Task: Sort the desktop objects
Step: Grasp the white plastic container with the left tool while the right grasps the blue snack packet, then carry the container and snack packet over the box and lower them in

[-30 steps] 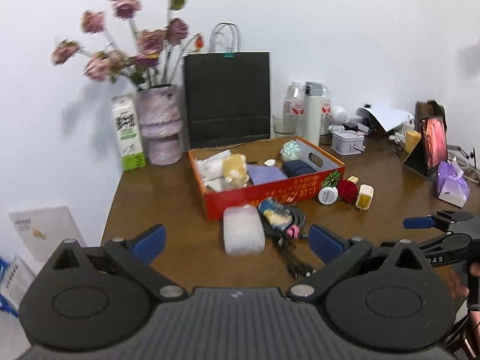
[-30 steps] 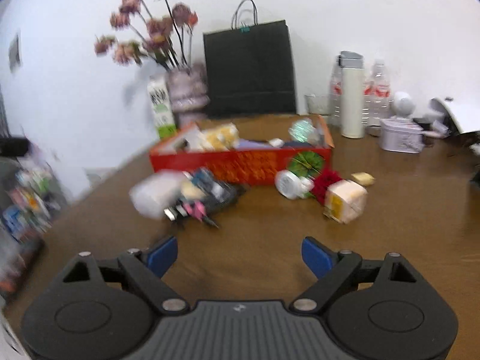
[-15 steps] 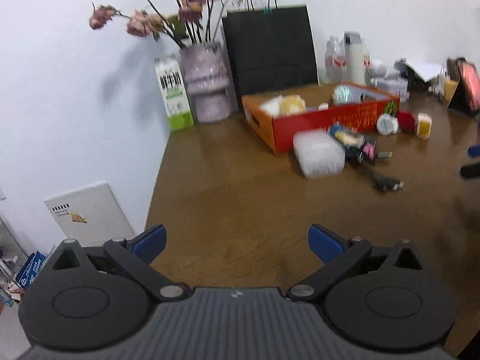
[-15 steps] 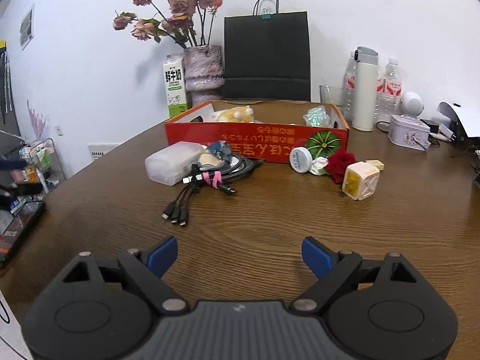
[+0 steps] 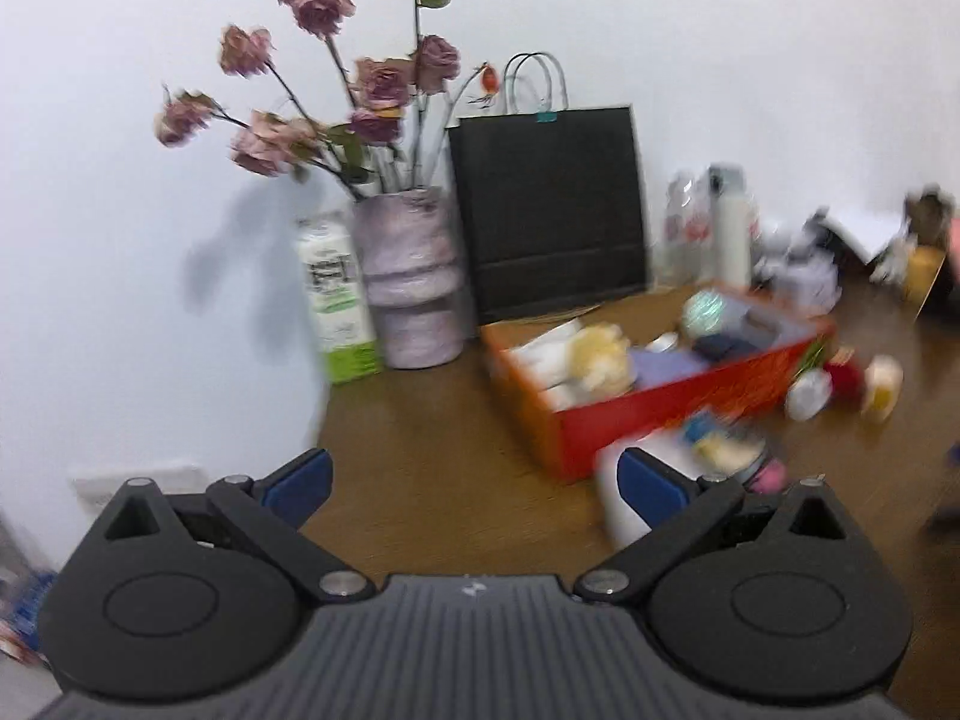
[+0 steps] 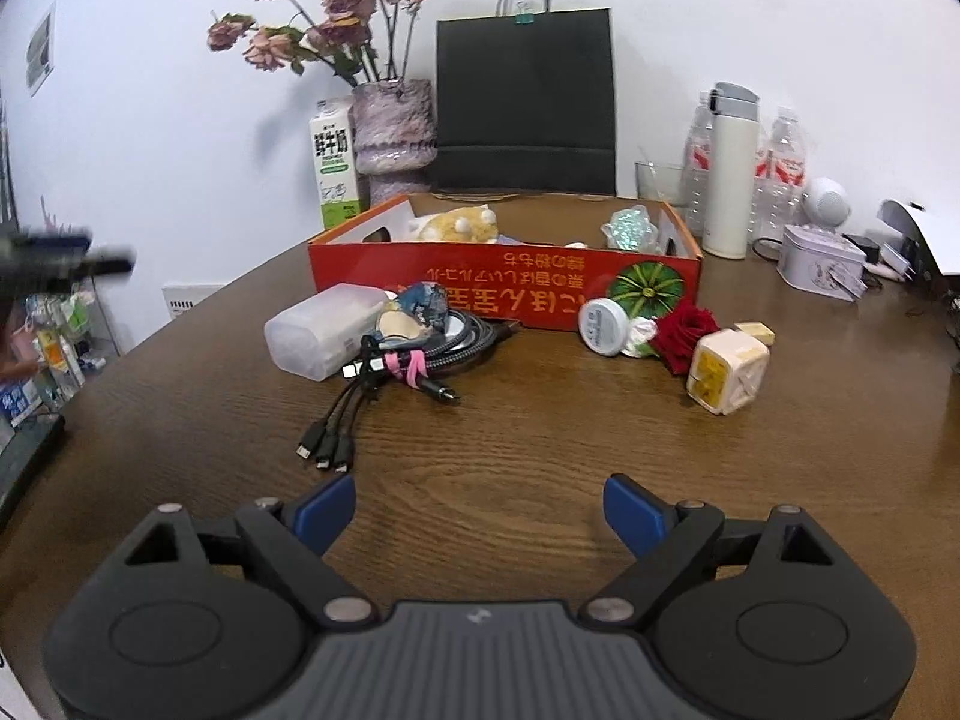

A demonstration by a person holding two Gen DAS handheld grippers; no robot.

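A wooden table [image 6: 540,450] fills both views. At its far edge a black paper bag [image 6: 527,102] stands against the wall, with a vase of dried roses [image 6: 393,132] and a milk carton [image 6: 333,165] to its left. An orange-red box [image 6: 504,282] sits mid-table, holding a plush toy [image 6: 456,225]. Just near of it lie a translucent case [image 6: 321,330], a bundled cable [image 6: 384,384], a red rose [image 6: 684,333], a cream cube [image 6: 726,378] and a white round tin [image 6: 603,327]. The right gripper [image 6: 479,513] hovers over bare wood, fingers spread and empty. The left gripper [image 5: 474,480], its view blurred, is likewise spread wide and empty.
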